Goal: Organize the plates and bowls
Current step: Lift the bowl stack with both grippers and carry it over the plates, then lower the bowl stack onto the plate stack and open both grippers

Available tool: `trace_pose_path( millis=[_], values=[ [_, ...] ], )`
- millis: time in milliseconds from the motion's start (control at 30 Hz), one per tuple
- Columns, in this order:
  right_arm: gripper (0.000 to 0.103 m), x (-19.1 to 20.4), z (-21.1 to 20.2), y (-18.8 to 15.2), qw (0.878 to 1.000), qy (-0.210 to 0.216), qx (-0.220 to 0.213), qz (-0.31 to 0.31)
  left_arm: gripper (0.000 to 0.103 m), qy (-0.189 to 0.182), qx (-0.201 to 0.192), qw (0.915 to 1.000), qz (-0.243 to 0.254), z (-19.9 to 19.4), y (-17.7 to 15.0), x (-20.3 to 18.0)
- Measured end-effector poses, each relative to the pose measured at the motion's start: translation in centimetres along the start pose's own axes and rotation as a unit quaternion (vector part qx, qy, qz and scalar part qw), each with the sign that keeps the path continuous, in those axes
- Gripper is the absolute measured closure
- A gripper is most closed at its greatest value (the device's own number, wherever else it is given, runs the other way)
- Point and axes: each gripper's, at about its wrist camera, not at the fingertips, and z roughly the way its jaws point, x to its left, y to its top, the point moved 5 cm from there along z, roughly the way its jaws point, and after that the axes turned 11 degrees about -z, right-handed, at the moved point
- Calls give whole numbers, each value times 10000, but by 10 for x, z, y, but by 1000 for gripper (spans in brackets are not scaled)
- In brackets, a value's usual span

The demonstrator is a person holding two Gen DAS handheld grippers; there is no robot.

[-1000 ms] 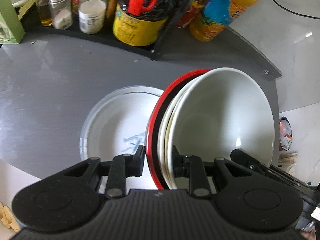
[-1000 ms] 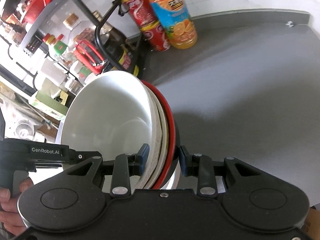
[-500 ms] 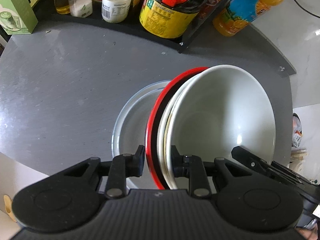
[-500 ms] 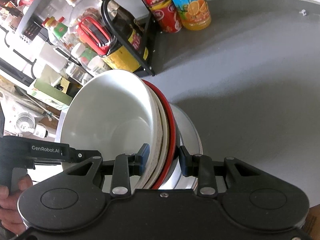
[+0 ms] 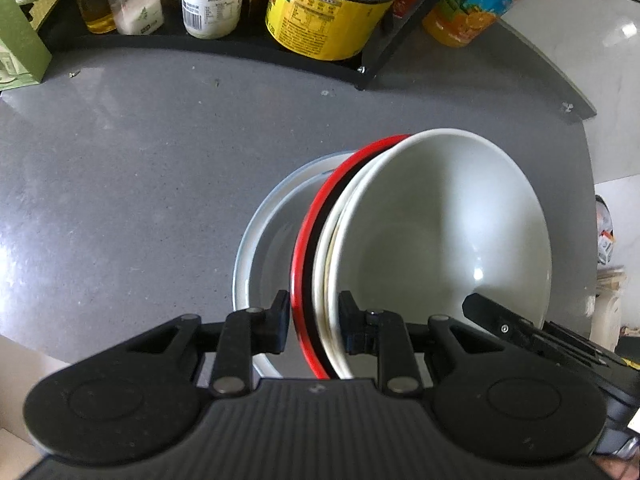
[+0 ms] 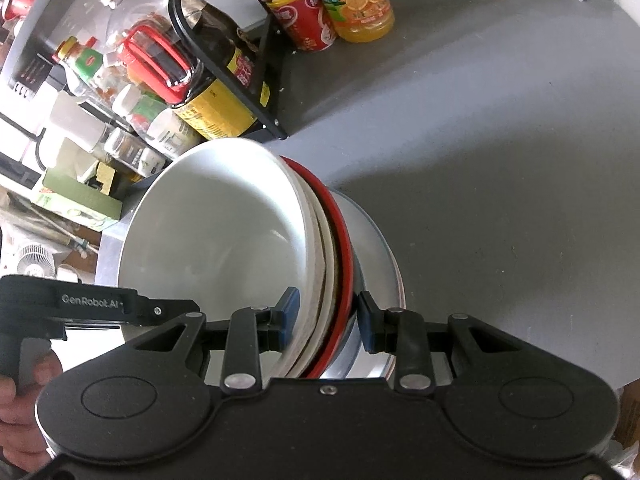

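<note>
the stack of bowls is a nest of several: a big plain white bowl on the inside, glossy and empty, one or two off-white rims tucked behind it, and a bowl with a red rim and black band on the outside. the whole stack is tipped up on edge, its open side turned toward the right of the left wrist view and toward the left of the right wrist view. it hangs over a pale plate that lies flat on the grey countertop; whether the stack touches the plate cannot be told.

the left gripper points steeply down, its jaws set narrow with the stacked rims clamped between the pads. the right gripper reaches down at a slant from the opposite side, its blue-padded jaws closed on the same rims. a hand shows at the lower left of the right wrist view, wrapped round the other gripper's handle.

a black rack of bottles and jars stands along the counter's back edge, well apart from the plate.
</note>
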Motion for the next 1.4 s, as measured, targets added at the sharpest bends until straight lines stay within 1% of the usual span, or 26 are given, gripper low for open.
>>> trace_pose_path(
  millis=[100, 233, 533, 633, 733, 833, 867, 900, 933, 967, 1000, 1067, 1133, 1167, 1200, 1233, 1300, 1367, 1400],
  values=[
    [72, 2, 0, 1, 10000, -56, -54, 39, 80, 64, -20, 9999, 133, 1, -1, -1],
    [73, 4, 1, -2, 9998, -142, -86, 81, 80, 16, 34, 9998, 195, 0, 3, 1],
    [73, 11, 0, -12, 9979, -366, -282, 453, 80, 82, 98, 9976, 680, -1, 4, 1],
    [73, 17, -1, -17, 9976, -450, -301, 423, 80, 125, 112, 9970, 750, -2, 3, 4],
    [71, 20, -2, -20, 9972, -463, -345, 478, 79, 140, 47, 9963, 843, -3, 3, 5],
    [68, 19, -5, -24, 9954, -421, -552, 653, 74, 196, -101, 9938, 1091, -5, 1, 2],
    [65, 18, -7, -25, 9947, -442, -624, 686, 70, 255, -125, 9930, 1146, -5, 1, 0],
    [58, 18, -9, -26, 9942, -476, -663, 705, 66, 283, -148, 9927, 1162, -6, 0, 0],
    [53, 19, -12, -28, 9937, -510, -701, 708, 58, 259, -189, 9929, 1144, -8, 0, 0],
    [52, 19, -15, -29, 9935, -538, -720, 698, 50, 219, -230, 9932, 1123, -10, -1, 1],
    [50, 19, -17, -31, 9934, -564, -735, 678, 47, 188, -286, 9934, 1096, -13, -1, 3],
    [45, 21, -25, -33, 9925, -634, -830, 641, 35, 204, -419, 9935, 1037, -19, -3, 6],
    [35, 22, -36, -35, 9906, -722, -973, 629, 34, 211, -580, 9934, 970, -27, -4, 11],
    [31, 22, -41, -36, 9897, -756, -1051, 617, 33, 191, -689, 9931, 927, -32, -5, 13],
    [24, 23, -47, -38, 9889, -780, -1112, 602, 33, 177, -780, 9928, 893, -37, -6, 14],
    [21, 24, -51, -39, 9882, -809, -1164, 584, 32, 159, -864, 9924, 866, -41, -9, 15],
    [21, 26, -62, -44, 9867, -870, -1265, 535, 28, 148, -1007, 9909, 886, -48, -14, 17],
    [19, 30, -72, -51, 9855, -886, -1355, 507, 26, 169, -1138, 9893, 902, -56, -21, 18],
    [15, 32, -77, -54, 9847, -907, -1409, 476, 26, 124, -1194, 9886, 909, -60, -24, 18]
  ],
)
